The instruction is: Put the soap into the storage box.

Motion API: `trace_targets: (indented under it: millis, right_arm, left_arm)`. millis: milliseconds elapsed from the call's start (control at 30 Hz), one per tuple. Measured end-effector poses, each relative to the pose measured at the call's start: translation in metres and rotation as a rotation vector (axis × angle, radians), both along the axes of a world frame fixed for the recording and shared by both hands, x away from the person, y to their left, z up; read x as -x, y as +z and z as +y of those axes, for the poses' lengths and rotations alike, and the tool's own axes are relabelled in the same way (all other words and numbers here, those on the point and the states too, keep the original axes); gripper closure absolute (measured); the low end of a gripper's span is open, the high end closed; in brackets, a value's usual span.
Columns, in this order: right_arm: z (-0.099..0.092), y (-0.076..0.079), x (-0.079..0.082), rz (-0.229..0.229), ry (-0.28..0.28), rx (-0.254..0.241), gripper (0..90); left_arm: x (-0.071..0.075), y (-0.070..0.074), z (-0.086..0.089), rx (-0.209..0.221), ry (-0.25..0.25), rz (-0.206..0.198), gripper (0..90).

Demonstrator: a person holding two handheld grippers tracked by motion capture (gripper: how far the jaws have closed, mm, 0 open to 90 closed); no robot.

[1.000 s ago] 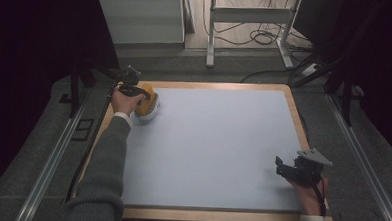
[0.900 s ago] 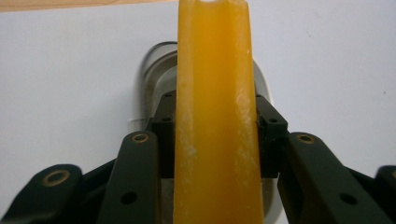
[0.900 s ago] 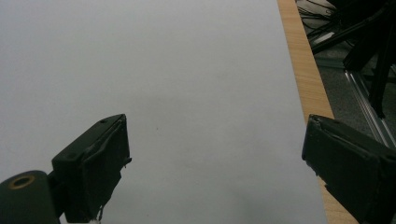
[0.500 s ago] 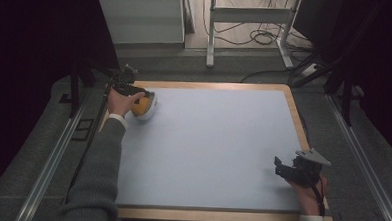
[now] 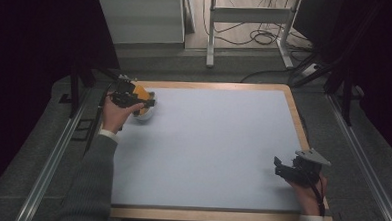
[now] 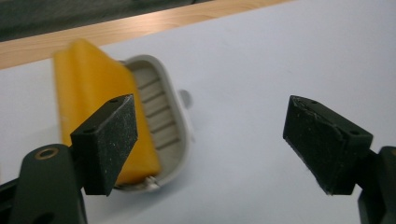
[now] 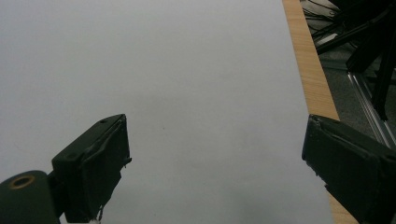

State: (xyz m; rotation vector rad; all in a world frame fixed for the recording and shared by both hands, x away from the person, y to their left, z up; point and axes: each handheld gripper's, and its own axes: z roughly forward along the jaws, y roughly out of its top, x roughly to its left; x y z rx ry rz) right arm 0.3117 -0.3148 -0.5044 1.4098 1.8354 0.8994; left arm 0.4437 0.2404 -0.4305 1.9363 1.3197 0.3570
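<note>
Yellow block point(image 6: 93, 93): leans tilted in a pale ribbed dish point(image 6: 184, 130), one long edge raised, at the far left corner of the blue-grey mat point(image 5: 212, 141), close to the wooden border point(image 5: 294, 110). Looks soft-edged and slightly smeared in the left gripper view, so probably just released or jogged.

Compared with a second ago, shows more plainly: then half covered from above by the left gripper point(image 6: 215, 140), now free on the far side of it. Gripper drawn back a little toward the person and to the left. Jaws wide apart, holding nothing, the left jaw just in front of the block, the right jaw over bare mat. Suggests the block has been set into the dish and let go, with the placing step likely done; could equally be a pause before a fresh grip, since the jaws do not yet straddle the block.

Left hand point(image 5: 114, 116): reaches far forward, sleeve stretched along the mat's left edge, wrist turned so the jaws point across toward the dish.

Right gripper point(image 7: 219, 163): hangs low at the near right corner, well apart from the dish, in much the same spot as before. Jaws spread, empty, aimed over bare mat.
</note>
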Motion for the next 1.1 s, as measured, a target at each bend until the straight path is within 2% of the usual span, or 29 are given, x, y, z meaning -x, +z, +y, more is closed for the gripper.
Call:
trace_targets:
  millis: [100,133,167,200,233,267,367,400,467,500,533,600,733,867,1033,1100]
  right_arm:
    - [0.001,0.000,0.000,0.002,0.005,0.001,7.6]
    - [0.001,0.000,0.000,0.002,0.005,0.001,7.6]
    - [0.001,0.001,0.000,0.002,0.006,0.002,7.6]
    - [0.002,0.001,0.000,0.000,0.008,0.003,7.6]
    - [0.002,0.001,0.000,0.000,0.008,0.003,7.6]
    - [0.002,0.001,0.001,-0.001,0.009,0.001,7.6]
    - [0.003,0.002,0.001,-0.002,0.010,0.002,7.6]
    - [0.003,0.002,0.002,-0.003,0.010,0.002,7.6]
    - [0.004,0.003,0.002,-0.004,0.011,0.003,7.6]
    - [0.004,0.003,0.002,-0.003,0.013,0.003,7.6]
    - [0.004,0.003,0.002,-0.003,0.014,0.003,7.6]
    - [0.004,0.003,0.002,-0.002,0.016,0.002,7.6]
    - [0.005,0.002,0.001,-0.001,0.017,0.005,7.6]
    - [0.006,0.002,0.002,0.001,0.020,0.011,7.6]
    - [0.006,0.002,0.001,-0.003,0.013,0.010,7.6]
    - [0.006,0.003,0.002,-0.005,0.013,0.010,7.6]
  left_arm:
    - [0.018,-0.005,-0.006,0.005,-0.049,-0.008,18.3]
    - [0.018,-0.005,-0.006,0.005,-0.049,-0.008,18.3]
    - [0.025,-0.007,-0.008,0.008,-0.063,-0.015,18.3]
    - [0.037,-0.011,-0.012,0.020,-0.090,-0.023,18.3]
    - [0.037,-0.011,-0.012,0.020,-0.090,-0.023,18.2]
    - [0.049,-0.017,-0.015,0.028,-0.115,-0.024,18.1]
    - [0.067,-0.025,-0.017,0.033,-0.134,-0.030,18.1]
    - [0.074,-0.028,-0.017,0.042,-0.128,-0.032,18.0]
    - [0.086,-0.035,-0.017,0.033,-0.119,-0.043,17.9]
    - [0.086,-0.035,-0.017,0.033,-0.119,-0.043,17.9]
    - [0.097,-0.043,-0.017,0.043,-0.118,-0.042,17.9]
    - [0.106,-0.052,-0.016,0.039,-0.126,-0.044,17.9]
    - [0.118,-0.062,-0.015,0.028,-0.107,-0.042,18.2]
    - [0.123,-0.068,-0.012,0.039,-0.109,-0.040,18.5]
    - [0.126,-0.072,-0.010,0.032,-0.113,-0.036,18.7]
    - [0.128,-0.071,-0.009,0.048,-0.109,-0.046,18.8]
